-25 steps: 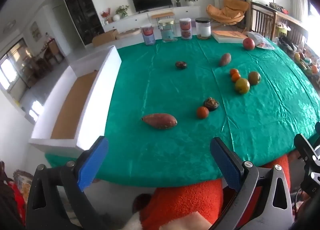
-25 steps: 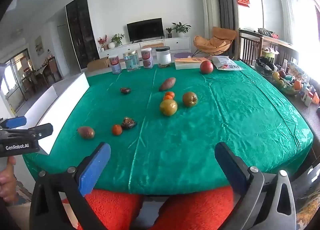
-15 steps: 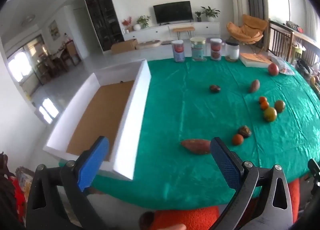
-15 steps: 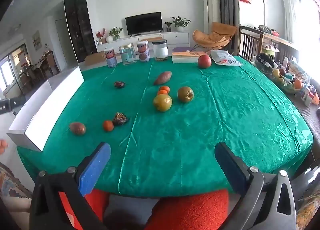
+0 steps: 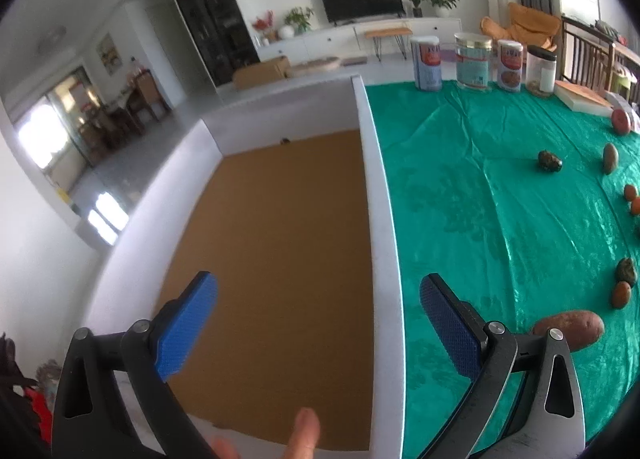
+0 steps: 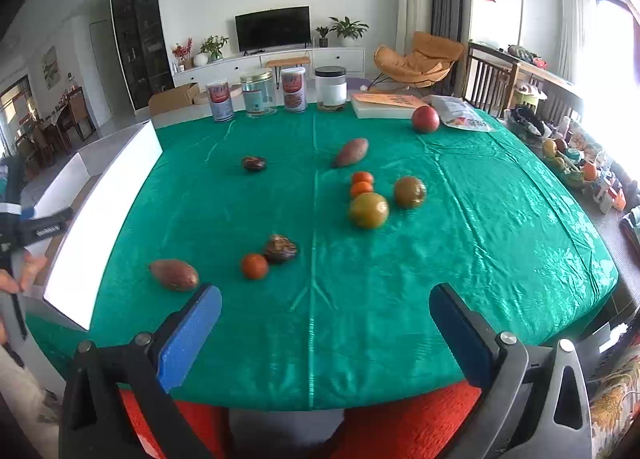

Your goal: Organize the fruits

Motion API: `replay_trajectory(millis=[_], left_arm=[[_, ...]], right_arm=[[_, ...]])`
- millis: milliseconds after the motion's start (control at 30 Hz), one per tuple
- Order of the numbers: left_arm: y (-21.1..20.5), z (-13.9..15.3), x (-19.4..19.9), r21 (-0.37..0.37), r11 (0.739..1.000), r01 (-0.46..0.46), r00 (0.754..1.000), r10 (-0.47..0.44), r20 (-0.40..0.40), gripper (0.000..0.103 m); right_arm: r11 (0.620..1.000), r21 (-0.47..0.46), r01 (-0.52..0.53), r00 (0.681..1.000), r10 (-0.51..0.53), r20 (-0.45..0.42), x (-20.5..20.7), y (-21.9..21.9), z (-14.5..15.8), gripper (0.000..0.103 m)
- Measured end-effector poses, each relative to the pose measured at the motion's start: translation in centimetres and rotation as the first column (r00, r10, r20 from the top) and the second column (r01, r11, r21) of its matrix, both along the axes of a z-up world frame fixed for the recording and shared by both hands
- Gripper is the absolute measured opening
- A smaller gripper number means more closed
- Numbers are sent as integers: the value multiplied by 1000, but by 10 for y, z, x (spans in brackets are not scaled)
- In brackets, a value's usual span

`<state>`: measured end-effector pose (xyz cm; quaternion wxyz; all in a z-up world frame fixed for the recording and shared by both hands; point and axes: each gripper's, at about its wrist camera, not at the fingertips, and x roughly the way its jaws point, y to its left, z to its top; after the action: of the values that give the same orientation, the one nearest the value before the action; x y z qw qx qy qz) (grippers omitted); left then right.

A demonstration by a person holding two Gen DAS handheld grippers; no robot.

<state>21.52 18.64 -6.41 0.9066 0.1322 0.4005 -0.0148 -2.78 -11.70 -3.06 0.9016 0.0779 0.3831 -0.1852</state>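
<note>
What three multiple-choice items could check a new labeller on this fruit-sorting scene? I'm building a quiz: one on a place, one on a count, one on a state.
1. Where is the white box?
A. at the table's left edge
B. by the jars
C. at the right edge

2. How many jars stand in the row at the far edge?
A. two
B. four
C. six

3. How is the right tool?
A. shut on a tomato
B. open, holding nothing
C. shut on nothing

Answers:
1 A, the box borders the green cloth on the left in the right wrist view.
2 B, four containers line the far edge.
3 B, its blue pads stand wide apart over bare cloth.
</note>
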Motion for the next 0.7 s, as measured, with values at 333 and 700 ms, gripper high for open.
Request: replay_trajectory(millis=[333,700], left_arm=[[-20,-13,-27,100,995,-18,998,12,64,102],[-17,-21,-22,162,985,-57,998,58,-1,103]], right_arm=[[996,-61,-71,997,73,21,29,7,-7,103],[979,-19,-203,977,201,-76,41,-36,-51,103]])
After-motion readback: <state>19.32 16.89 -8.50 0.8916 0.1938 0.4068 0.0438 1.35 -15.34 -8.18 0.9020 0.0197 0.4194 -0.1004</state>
